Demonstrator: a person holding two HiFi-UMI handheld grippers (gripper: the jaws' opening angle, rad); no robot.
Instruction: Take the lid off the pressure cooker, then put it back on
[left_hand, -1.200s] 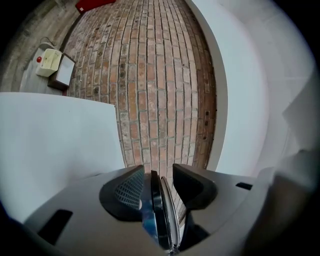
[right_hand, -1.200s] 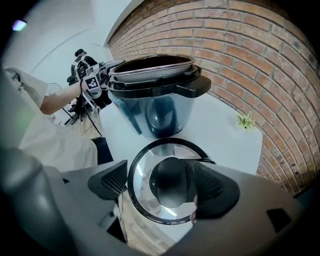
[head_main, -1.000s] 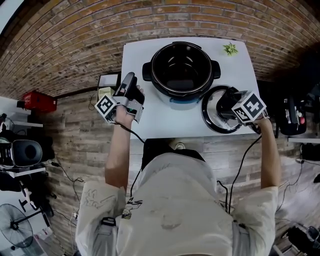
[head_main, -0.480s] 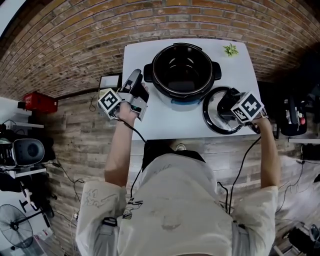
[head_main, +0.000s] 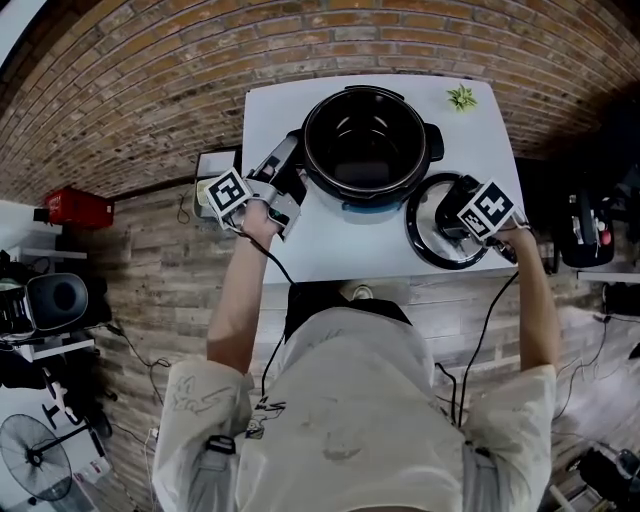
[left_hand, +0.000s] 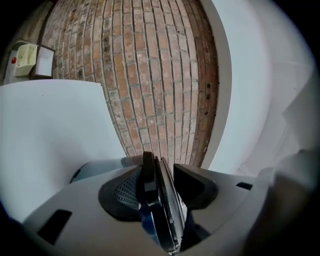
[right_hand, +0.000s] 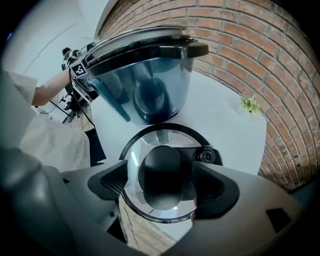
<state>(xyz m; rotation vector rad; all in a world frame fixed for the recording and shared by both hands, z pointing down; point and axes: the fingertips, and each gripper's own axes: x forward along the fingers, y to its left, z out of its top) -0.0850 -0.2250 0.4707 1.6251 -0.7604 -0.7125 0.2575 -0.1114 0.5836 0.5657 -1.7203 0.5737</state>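
With the right gripper (right_hand: 160, 167) poised over the table (head_main: 330, 245), jaws spread round the knob (right_hand: 160, 185) of the lid (right_hand: 159, 139) lying just below, a loose bite could let the lid tilt and slip, while beyond it the left gripper (left_hand: 157, 172) pinches the open cooker's (right_hand: 145, 85) side handle (left_hand: 150, 200).

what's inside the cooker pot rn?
Cooker looks empty: bare dark floor and walls, lid off beside it on the table. Near inner wall is hidden behind the rim.
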